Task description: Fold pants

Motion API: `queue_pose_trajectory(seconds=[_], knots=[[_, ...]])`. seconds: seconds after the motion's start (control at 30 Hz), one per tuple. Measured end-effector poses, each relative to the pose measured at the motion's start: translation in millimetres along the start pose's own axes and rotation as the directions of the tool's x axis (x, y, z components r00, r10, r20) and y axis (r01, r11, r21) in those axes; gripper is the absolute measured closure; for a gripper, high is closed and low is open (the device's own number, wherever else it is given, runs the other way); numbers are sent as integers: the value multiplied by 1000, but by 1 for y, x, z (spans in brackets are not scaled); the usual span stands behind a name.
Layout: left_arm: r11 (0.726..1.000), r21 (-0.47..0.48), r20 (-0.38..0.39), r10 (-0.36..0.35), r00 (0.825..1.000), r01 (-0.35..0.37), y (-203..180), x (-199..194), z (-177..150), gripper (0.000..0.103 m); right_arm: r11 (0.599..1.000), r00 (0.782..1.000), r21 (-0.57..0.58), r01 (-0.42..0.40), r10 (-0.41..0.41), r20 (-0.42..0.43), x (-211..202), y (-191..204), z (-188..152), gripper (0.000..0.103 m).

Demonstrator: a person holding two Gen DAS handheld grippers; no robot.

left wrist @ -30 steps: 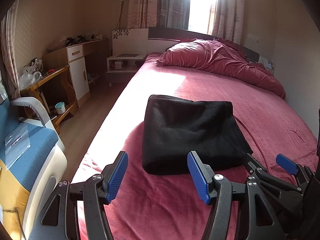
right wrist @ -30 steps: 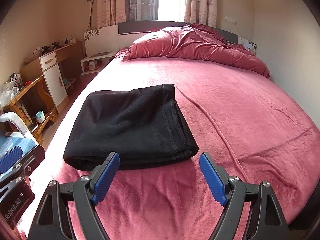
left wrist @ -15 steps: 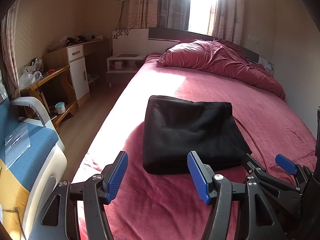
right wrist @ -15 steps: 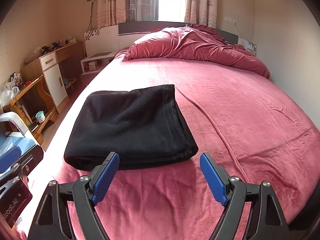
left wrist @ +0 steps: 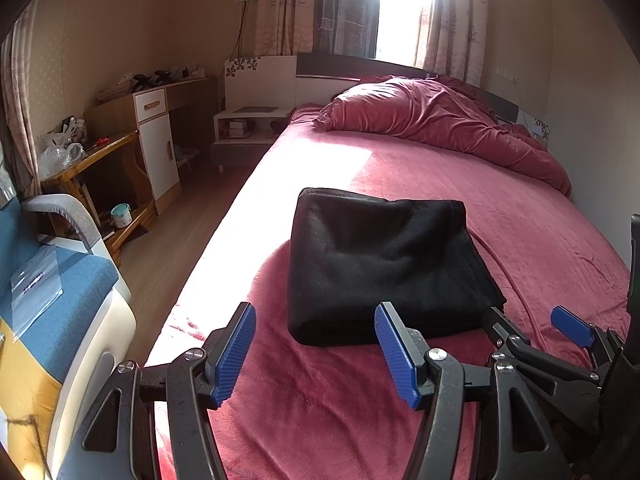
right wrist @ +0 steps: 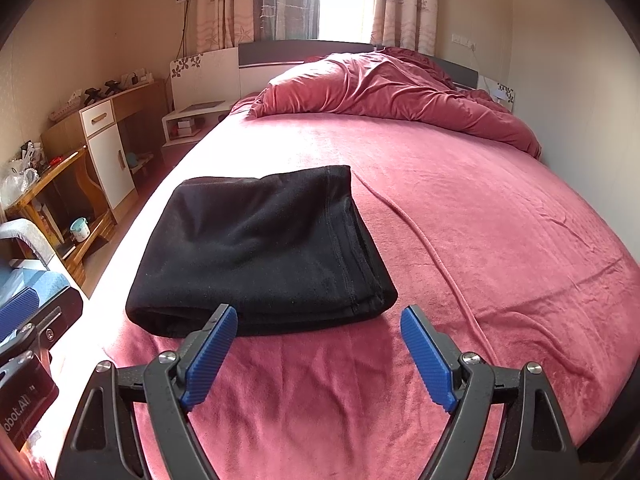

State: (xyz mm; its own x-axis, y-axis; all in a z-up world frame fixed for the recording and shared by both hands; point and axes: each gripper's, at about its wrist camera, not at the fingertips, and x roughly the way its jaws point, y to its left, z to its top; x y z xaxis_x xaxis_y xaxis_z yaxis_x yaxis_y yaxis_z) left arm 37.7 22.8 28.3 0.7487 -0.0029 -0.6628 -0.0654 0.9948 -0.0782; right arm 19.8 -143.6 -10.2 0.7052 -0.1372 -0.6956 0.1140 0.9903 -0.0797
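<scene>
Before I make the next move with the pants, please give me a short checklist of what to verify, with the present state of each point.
1. Black pants folded into a compact stack: ok.
2. Pants lying fully on the bed, away from its edge: ok.
3. Left hand-held gripper open, holding nothing: ok.
4. Right hand-held gripper open, holding nothing: ok.
5. Layers inside the stack lying smooth: cannot tell.

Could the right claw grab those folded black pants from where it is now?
Probably yes. The right claw is open with nothing between its blue fingers, and the folded black pants lie just ahead on the red bedspread, with nothing in between. The left claw sits off to the side.
</scene>
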Motion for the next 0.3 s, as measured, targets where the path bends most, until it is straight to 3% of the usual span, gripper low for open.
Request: queue_pose_trajectory(seconds=[0.3], knots=[[999,30,60,8,998,-10,-1,-8,0,46,1000,1000,3,6,-6,-8,5,-4,-4,18]])
